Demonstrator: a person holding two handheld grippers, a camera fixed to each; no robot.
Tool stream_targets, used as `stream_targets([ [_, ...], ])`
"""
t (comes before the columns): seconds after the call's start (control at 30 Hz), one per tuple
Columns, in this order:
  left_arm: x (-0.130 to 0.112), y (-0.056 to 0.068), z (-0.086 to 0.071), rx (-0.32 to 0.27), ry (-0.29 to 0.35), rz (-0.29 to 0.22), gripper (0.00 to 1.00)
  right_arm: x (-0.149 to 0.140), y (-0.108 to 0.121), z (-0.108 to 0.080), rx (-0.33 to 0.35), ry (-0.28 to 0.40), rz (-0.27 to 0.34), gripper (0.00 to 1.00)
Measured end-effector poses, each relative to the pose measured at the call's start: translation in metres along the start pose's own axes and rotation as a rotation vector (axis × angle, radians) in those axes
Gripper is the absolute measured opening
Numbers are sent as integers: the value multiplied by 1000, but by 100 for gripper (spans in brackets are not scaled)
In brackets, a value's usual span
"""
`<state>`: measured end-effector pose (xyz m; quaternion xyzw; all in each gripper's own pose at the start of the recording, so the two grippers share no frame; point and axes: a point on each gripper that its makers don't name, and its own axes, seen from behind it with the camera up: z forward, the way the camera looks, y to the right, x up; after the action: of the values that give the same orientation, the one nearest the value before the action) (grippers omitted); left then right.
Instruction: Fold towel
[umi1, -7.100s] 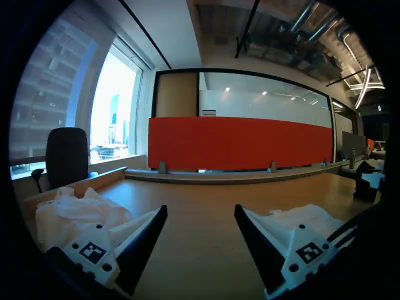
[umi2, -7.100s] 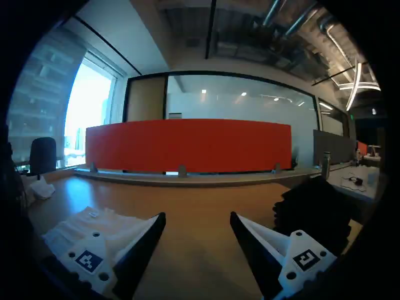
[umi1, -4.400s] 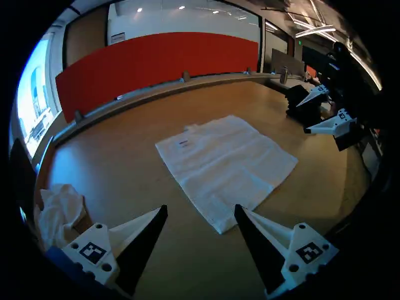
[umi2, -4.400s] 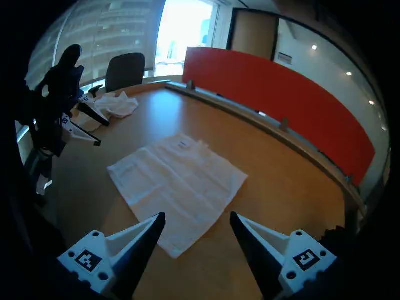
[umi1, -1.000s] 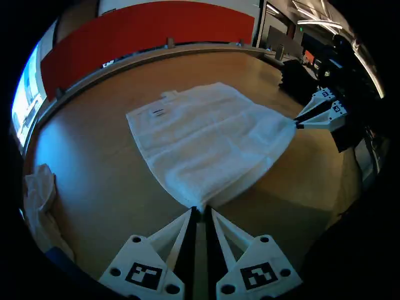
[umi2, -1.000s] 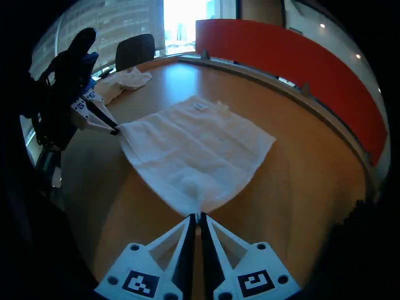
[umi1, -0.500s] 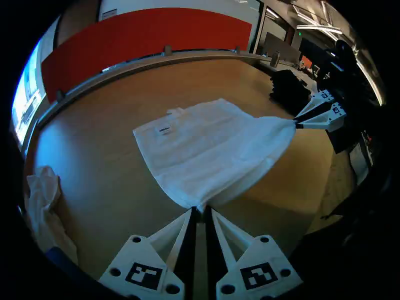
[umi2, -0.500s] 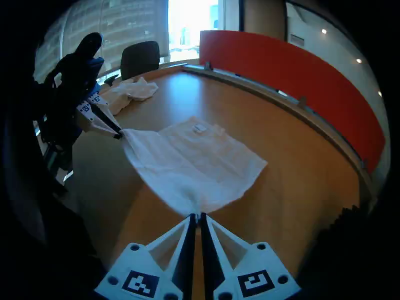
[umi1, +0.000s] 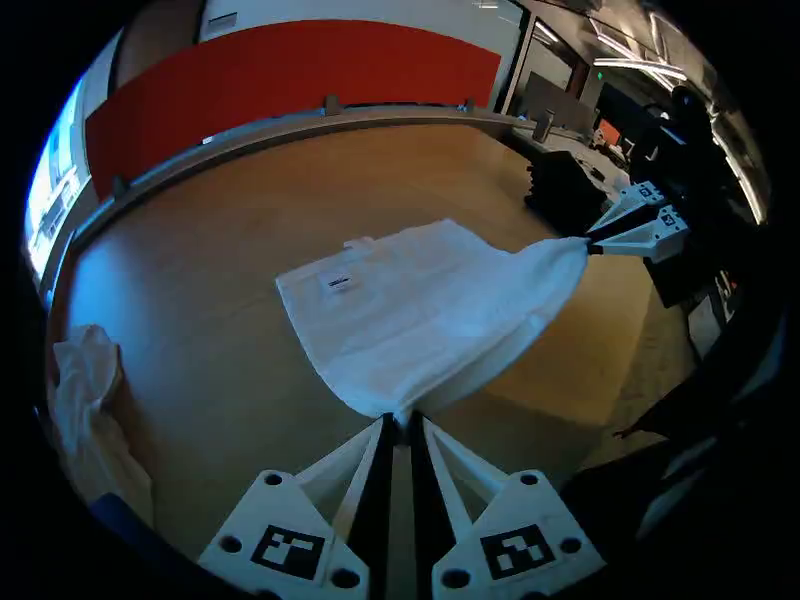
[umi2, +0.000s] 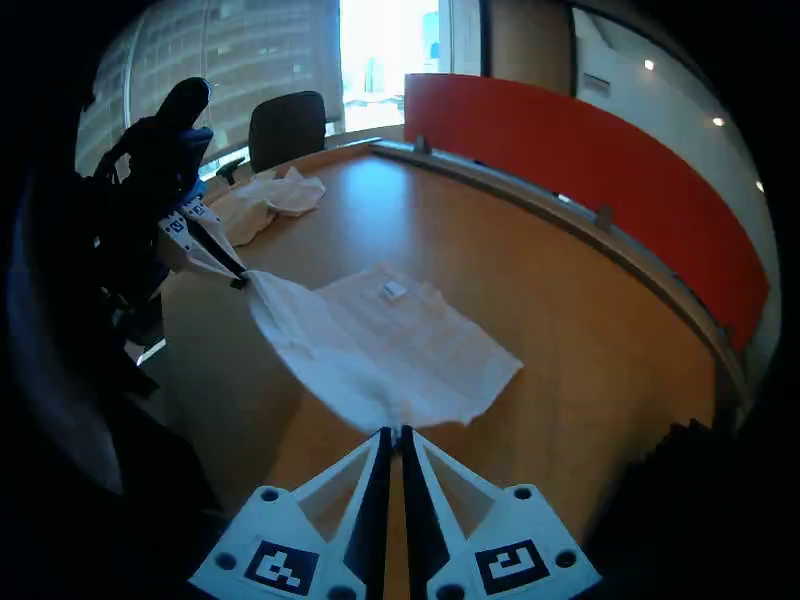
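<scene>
A white towel (umi1: 420, 300) with a small sewn tag lies partly on the wooden table (umi1: 200, 300), its near edge lifted. My left gripper (umi1: 398, 418) is shut on one near corner. My right gripper (umi2: 394, 430) is shut on the other near corner. In the left gripper view the right gripper (umi1: 590, 245) pinches the towel's far right corner. In the right gripper view the left gripper (umi2: 238, 280) holds its corner at the left, with the towel (umi2: 390, 345) stretched between the two and its far half resting on the table (umi2: 560, 330).
A crumpled white cloth pile (umi1: 85, 390) lies at the table's left end, also white cloths (umi2: 270, 200) near a black office chair (umi2: 287, 125). A stack of dark cloth (umi1: 560, 185) sits at the right. A red divider (umi1: 300, 70) runs along the table's far edge.
Both grippers have risen and pulled back with the towel's near corners. More of the towel hangs off the table and its near edge is higher than half a second ago.
</scene>
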<state>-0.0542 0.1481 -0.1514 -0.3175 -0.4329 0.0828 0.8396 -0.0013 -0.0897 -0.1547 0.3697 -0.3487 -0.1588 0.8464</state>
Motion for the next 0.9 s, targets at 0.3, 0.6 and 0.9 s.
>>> stream_targets([
  [0.3, -3, 10, -12, -20, -9, -16, 12, -1, -8, -11, 15, -13, -7, 7],
  [0.6, -4, 12, -10, -20, -11, -16, 12, -3, -9, -10, 14, -18, -7, 7],
  [0.9, 5, 4, -2, -12, -8, -34, 12, 2, 2, 2, 1, -19, -13, 7],
])
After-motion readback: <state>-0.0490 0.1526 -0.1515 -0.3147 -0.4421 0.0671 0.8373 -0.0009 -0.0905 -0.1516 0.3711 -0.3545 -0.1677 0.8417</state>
